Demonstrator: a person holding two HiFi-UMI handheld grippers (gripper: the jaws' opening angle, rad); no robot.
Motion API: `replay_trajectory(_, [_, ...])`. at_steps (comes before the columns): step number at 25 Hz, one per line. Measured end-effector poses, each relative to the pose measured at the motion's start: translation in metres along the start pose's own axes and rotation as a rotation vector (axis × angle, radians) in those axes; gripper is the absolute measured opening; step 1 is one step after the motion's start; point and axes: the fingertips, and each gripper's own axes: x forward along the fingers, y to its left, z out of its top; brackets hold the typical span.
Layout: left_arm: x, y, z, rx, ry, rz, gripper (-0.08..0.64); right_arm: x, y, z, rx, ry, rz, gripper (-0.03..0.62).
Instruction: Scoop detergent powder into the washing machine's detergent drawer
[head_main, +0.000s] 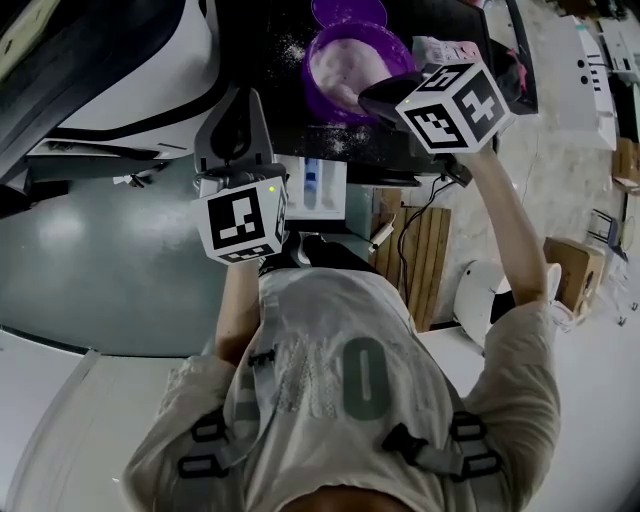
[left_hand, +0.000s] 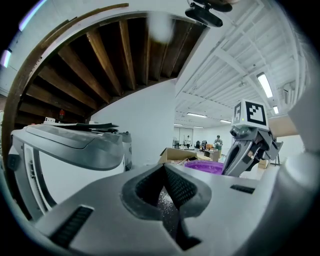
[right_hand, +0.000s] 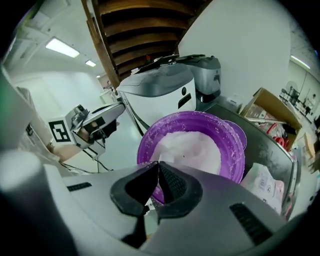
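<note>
Although the task calls for scooping, no scoop shows in any view and neither tool carries anything. Right gripper (right_hand: 159, 164): jaws pressed together with nothing between them, held just over the near rim of the purple bowl (right_hand: 234, 142), which stands on the dark top (head_main: 270, 80) and holds a heap of white detergent powder (right_hand: 187, 147); this position probably serves a reach toward the powder. Left gripper (left_hand: 164, 167): jaws likewise closed on nothing, held lower and nearer the person, aimed across the same dark surface, where spilled grains lie scattered. Below the top's front edge, a white tray with a blue compartment, apparently the open detergent drawer (head_main: 322, 185), sits between the two grippers, well placed to receive powder brought down from the bowl. A white packet (right_hand: 265, 182) lies beside the bowl and a purple lid (head_main: 348, 10) just behind it. Transfer appears not yet begun.
</note>
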Motion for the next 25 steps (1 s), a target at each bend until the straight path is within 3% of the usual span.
replay_trajectory(6, [0.002,-0.002,0.000,0.001,0.002,-0.010,0.020,-0.009,0.002,0.009,0.185,-0.131,0.095,0.011])
replay_trajectory(11, [0.005,-0.007,0.003,0.010,0.000,-0.022,0.020,-0.020,-0.007,0.017,0.430,-0.311,0.153,0.011])
replay_trajectory(17, [0.007,-0.015,0.011,0.043,-0.009,-0.039,0.020,-0.035,-0.014,0.022,0.655,-0.526,0.219,0.011])
replay_trajectory(25, [0.011,-0.032,0.026,0.069,-0.030,-0.069,0.020,-0.064,-0.023,0.020,0.871,-0.859,0.207,0.011])
